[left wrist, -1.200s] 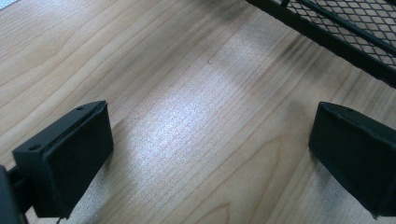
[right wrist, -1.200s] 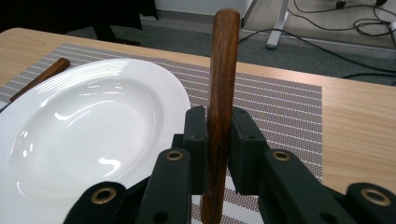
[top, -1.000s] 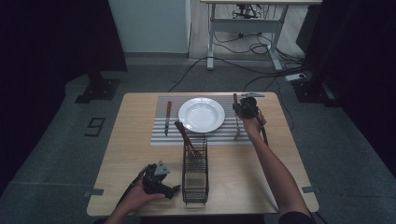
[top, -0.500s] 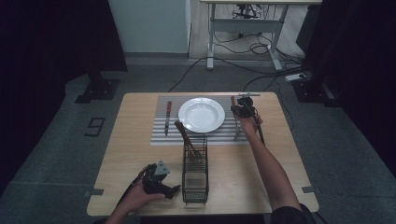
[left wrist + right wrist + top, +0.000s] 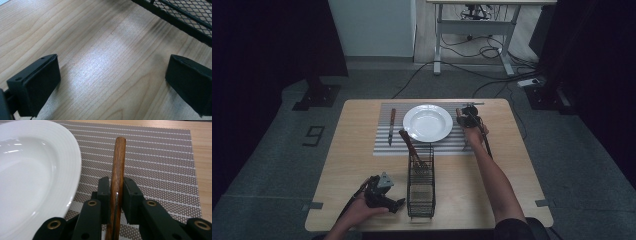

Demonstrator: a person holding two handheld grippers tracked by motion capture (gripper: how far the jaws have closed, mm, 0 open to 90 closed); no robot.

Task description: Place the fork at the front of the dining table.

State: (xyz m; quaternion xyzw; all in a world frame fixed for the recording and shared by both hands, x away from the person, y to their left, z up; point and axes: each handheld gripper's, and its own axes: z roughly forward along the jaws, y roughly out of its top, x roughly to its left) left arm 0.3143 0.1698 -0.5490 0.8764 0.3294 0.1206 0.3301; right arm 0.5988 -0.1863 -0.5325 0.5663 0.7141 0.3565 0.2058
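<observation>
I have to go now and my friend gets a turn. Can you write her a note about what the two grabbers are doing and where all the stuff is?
Right gripper: shut on a wooden-handled utensil, over the striped placemat just right of the white plate.
Left gripper: open, holding nothing, on the table beside the black wire basket.
Done: plate on the mat, a knife left of it.
Left: set the held utensil down; more utensils wait in the basket.
</observation>
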